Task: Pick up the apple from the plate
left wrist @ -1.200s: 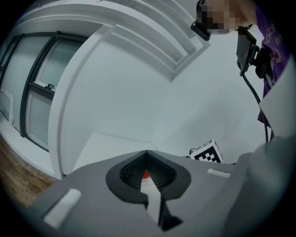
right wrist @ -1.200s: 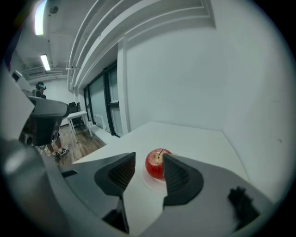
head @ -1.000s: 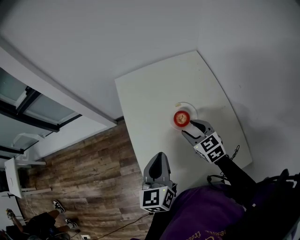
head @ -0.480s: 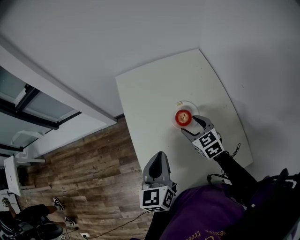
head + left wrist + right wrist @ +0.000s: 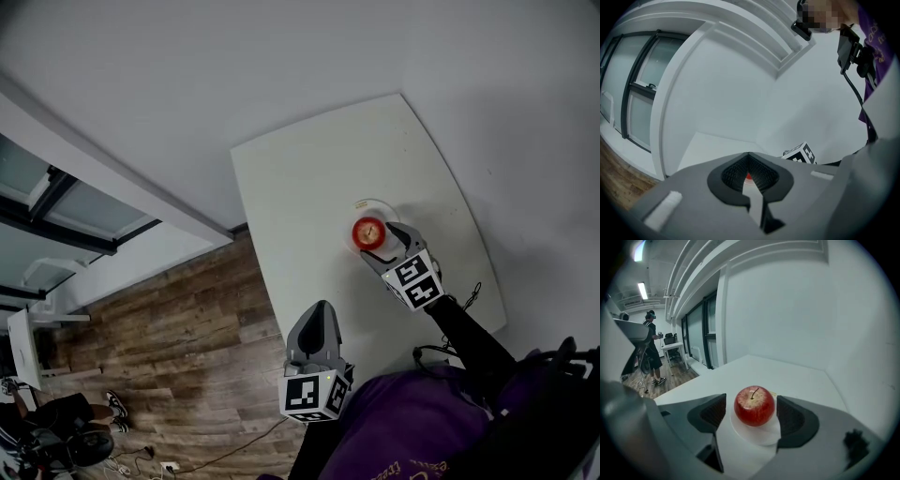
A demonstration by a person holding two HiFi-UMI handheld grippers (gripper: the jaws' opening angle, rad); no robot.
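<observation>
A red apple point(image 5: 368, 231) point(image 5: 754, 405) stands stem up on a small white plate point(image 5: 360, 204) point(image 5: 759, 434) on the white table point(image 5: 309, 178). My right gripper point(image 5: 380, 244) point(image 5: 751, 405) reaches in from the near side, and its jaws are opening. The apple sits between the dark pads point(image 5: 712, 414) with a gap on each side, so nothing presses on it. My left gripper point(image 5: 318, 314) point(image 5: 749, 161) hangs shut and empty off the table's near left edge, away from the plate.
Wooden floor point(image 5: 159, 337) lies left of the table. A dark cable point(image 5: 469, 300) rests near the table's right edge. In the right gripper view a person point(image 5: 652, 348) stands far off beside a white desk point(image 5: 675, 347) and tall windows.
My right gripper has slid forward toward the plate and spread its jaws wider, so they now flank the apple. The left gripper has stayed put.
</observation>
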